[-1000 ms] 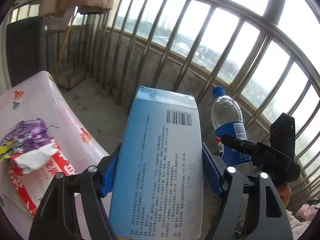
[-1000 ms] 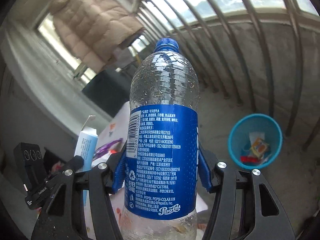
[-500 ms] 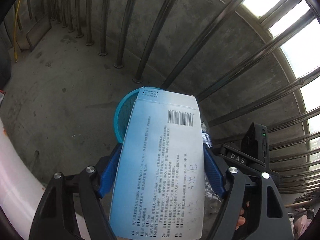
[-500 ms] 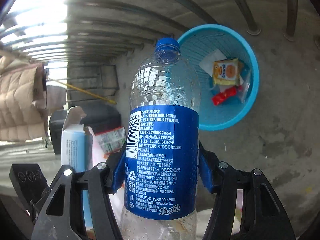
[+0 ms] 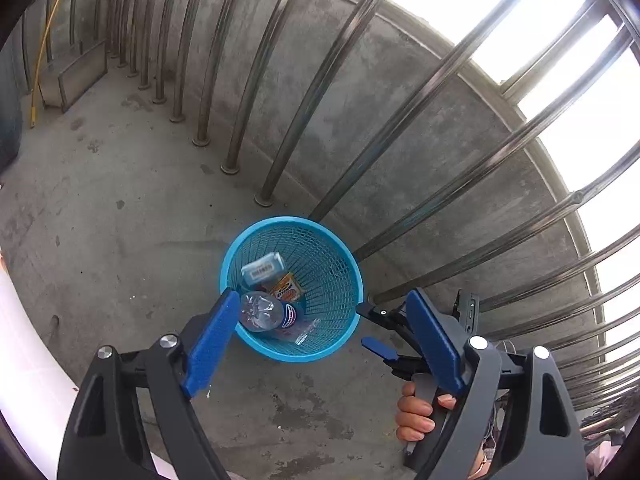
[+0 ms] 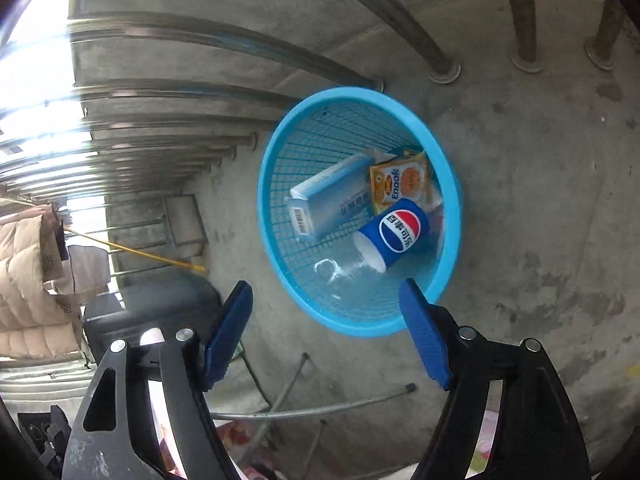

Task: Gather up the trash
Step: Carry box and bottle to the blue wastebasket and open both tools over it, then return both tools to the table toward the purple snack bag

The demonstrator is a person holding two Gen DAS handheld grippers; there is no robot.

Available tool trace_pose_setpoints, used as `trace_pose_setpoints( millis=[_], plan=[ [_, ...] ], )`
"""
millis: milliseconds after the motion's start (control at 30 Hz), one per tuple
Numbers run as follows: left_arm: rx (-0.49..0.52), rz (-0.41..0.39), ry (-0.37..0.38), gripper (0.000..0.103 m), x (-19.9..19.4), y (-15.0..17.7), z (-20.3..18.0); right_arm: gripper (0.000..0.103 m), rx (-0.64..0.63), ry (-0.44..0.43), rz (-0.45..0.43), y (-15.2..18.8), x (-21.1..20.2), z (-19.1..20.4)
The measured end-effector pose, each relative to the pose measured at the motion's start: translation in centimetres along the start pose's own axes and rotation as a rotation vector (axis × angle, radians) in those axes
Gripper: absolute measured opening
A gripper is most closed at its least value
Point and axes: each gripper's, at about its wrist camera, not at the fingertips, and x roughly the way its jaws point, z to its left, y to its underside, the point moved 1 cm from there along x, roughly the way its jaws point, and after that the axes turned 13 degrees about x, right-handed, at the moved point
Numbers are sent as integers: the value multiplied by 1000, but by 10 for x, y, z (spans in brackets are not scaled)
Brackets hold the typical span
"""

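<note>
Blue basket (image 6: 276, 148) holds Pepsi bottle (image 6: 394, 236), light blue box (image 6: 332, 200) with barcode, orange "Enaak" packet (image 6: 398, 184). Left claw (image 5: 320, 344) and right claw (image 6: 326, 324) opening wide, both empty.

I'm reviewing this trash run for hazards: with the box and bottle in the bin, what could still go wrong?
The light blue bin stands close to the railing bars, so either open gripper, left or right, might knock it over. The bottle lies loosely beside the box; further trash could bounce out.

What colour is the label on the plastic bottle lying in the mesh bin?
Dark blue, with a red, white and blue round logo on the clear plastic bottle; clearest in the right wrist view.
</note>
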Motion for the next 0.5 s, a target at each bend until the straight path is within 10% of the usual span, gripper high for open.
trace_pose_setpoints(
  millis=[500],
  plan=[
    [69, -300, -253, 83, -221, 105, -20, 68, -331, -225, 33, 83, -41, 91]
  ],
)
